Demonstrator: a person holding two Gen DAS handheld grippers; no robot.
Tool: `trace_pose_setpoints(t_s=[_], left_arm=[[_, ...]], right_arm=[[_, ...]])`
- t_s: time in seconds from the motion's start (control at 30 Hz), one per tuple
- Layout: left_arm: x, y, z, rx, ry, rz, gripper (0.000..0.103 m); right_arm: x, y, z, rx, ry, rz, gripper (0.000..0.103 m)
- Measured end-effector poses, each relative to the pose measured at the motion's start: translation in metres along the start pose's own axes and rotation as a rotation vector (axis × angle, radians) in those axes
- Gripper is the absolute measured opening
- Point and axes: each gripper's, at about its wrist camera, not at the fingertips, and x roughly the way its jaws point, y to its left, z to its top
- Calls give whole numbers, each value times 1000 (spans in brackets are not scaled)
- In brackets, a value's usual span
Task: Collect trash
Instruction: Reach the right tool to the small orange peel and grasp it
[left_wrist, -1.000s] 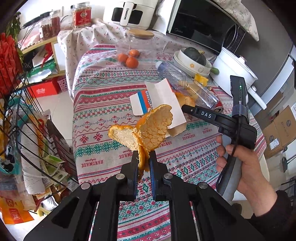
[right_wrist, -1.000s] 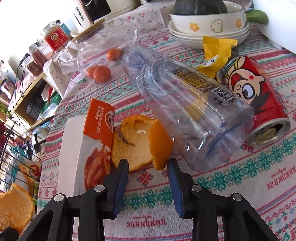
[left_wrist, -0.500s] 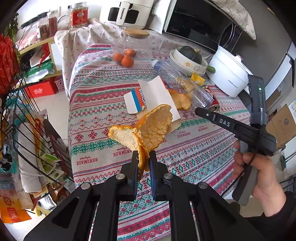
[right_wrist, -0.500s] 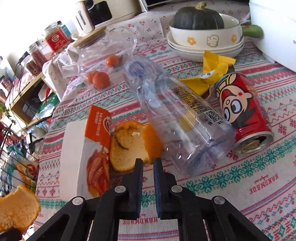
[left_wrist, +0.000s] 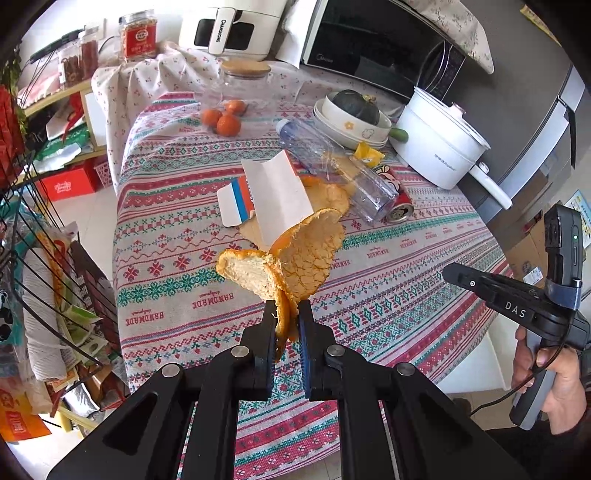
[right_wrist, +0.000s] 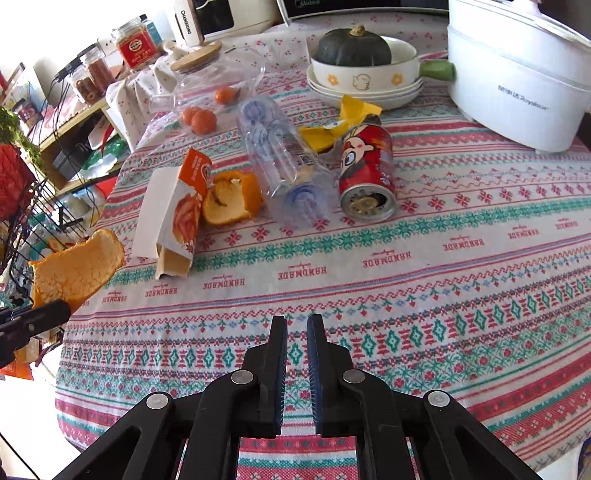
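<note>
Over the table (left_wrist: 406, 266) edge, my left hand-held gripper (left_wrist: 287, 314) is clamped on a peel (left_wrist: 295, 258) by its thin tip; it could tear free. My right hand-held gripper (right_wrist: 296, 332) has just closed empty, so the second peel (right_wrist: 231, 199) is missed.

Bright daylight from far left; upper-left corner of right-wrist view washed out. Focus sharp, no motion blur. Strong fisheye bending, dark vignette at edges. Shadows soft.

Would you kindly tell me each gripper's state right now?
Left gripper: shut on the curled orange peel.
Right gripper: shut, holding nothing, above the patterned tablecloth.
</note>
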Motion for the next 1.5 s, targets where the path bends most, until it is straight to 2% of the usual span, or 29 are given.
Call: trace_pose_setpoints(t_s=[0.07, 0.17, 0.2, 0.4, 0.53, 0.77, 0.83, 0.87, 0.97, 1.1, 1.5], left_arm=[[-2, 2, 0, -4, -4, 7, 11], [-6, 10, 1, -7, -17, 27, 11], [-8, 13, 1, -10, -20, 33, 11], [-10, 37, 1, -39, -24, 46, 11], [-4, 47, 1, -52, -7, 48, 11], [0, 49, 3, -61, 4, 39, 11], [2, 49, 4, -66, 5, 39, 11], [2, 48, 4, -66, 6, 39, 11], [4, 44, 3, -57, 8, 40, 11], [2, 37, 2, -42, 5, 37, 11], [-7, 13, 0, -6, -23, 16, 11]], right_arm=[[4, -2, 1, 22, -1, 12, 16], [17, 3, 6, 57, -14, 42, 48], [24, 6, 9, 63, -21, 45, 52], [75, 19, 33, 123, -38, 77, 52], [105, 24, 46, 153, -42, 66, 52], [136, 29, 67, 214, -64, 73, 51], [140, 30, 73, 221, -72, 67, 49], [142, 30, 76, 228, -74, 64, 45], [144, 28, 80, 240, -67, 50, 20], [130, 29, 77, 214, -75, 61, 15], [54, 22, 50, 90, -93, 11, 9]])
